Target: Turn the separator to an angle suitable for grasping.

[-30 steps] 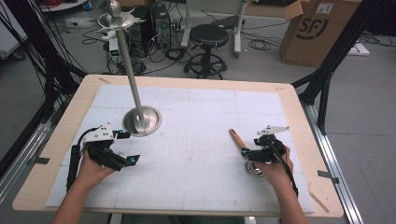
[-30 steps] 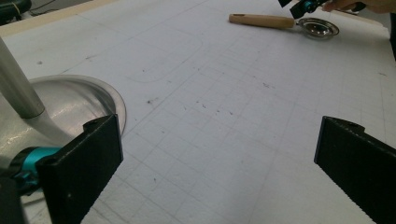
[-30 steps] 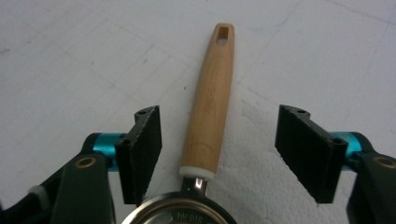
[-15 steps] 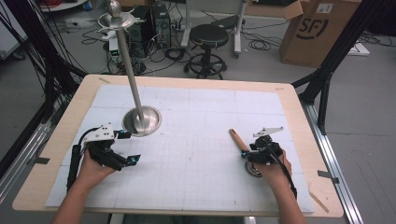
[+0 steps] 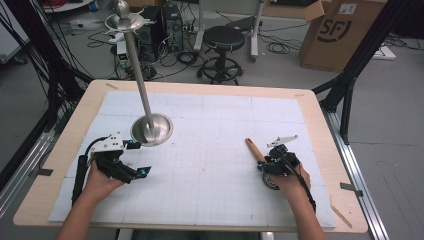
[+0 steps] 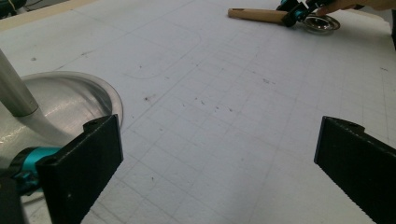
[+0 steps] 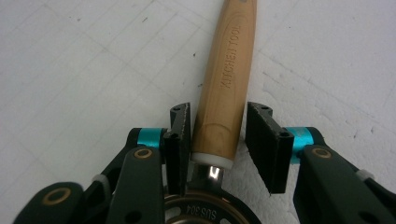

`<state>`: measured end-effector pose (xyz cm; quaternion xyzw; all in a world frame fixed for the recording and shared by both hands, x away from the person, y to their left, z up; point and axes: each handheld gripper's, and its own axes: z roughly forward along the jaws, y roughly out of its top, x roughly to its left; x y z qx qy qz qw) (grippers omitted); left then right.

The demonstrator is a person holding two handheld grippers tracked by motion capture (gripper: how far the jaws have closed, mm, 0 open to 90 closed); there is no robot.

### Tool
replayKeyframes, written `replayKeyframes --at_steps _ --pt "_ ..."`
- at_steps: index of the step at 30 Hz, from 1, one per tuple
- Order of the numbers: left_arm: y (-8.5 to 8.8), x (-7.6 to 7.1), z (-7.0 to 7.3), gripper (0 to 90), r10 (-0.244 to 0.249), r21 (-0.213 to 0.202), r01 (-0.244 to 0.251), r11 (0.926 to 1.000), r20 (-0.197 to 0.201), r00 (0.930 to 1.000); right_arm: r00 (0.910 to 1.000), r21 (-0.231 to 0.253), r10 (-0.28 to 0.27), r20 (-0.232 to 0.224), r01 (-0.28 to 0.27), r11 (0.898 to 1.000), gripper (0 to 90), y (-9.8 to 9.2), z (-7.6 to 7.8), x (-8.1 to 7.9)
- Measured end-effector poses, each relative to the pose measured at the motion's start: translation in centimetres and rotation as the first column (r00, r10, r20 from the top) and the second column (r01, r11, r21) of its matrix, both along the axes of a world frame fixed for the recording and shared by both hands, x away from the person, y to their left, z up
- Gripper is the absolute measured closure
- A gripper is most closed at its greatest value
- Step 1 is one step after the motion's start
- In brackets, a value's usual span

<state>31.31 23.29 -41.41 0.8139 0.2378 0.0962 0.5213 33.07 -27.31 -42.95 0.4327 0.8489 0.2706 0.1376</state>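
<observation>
Right gripper (image 7: 218,140) near the worktop's right front: jaws straddle the wooden handle (image 7: 227,79) of a small steel strainer (image 5: 270,179), one pad touching, a slight gap at the other. Left gripper (image 6: 215,163) gapes wide, empty, just beside a metal stand's base (image 5: 151,129). White gridded mat (image 5: 210,150); stool (image 5: 223,37), cardboard box (image 5: 335,30) behind.
</observation>
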Motion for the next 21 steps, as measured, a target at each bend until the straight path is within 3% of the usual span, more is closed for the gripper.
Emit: replayKeyframes --at_steps 4,8,15,21 --pt "0.1 0.0 0.0 1.7 0.004 -0.003 -0.004 1.0000 -0.001 1.0000 0.9996 -0.030 0.001 -0.027 -0.002 1.000 59.8 0.3 0.3 0.3" --pt "0.2 0.0 0.1 1.7 0.005 -0.001 -0.005 1.0000 -0.001 1.0000 0.9966 -0.054 0.008 -0.082 -0.012 0.998 59.7 0.6 0.6 1.0" --pt "0.0 0.0 0.0 1.7 -0.001 0.000 0.001 1.0000 -0.005 1.0000 0.9854 -0.096 0.004 -0.170 -0.021 0.995 60.7 1.2 1.1 2.0" --pt "-0.1 0.1 -0.1 1.8 -0.003 0.005 0.003 1.0000 -0.006 1.0000 0.9769 -0.122 0.005 -0.214 -0.032 0.992 65.1 1.5 1.4 2.5"
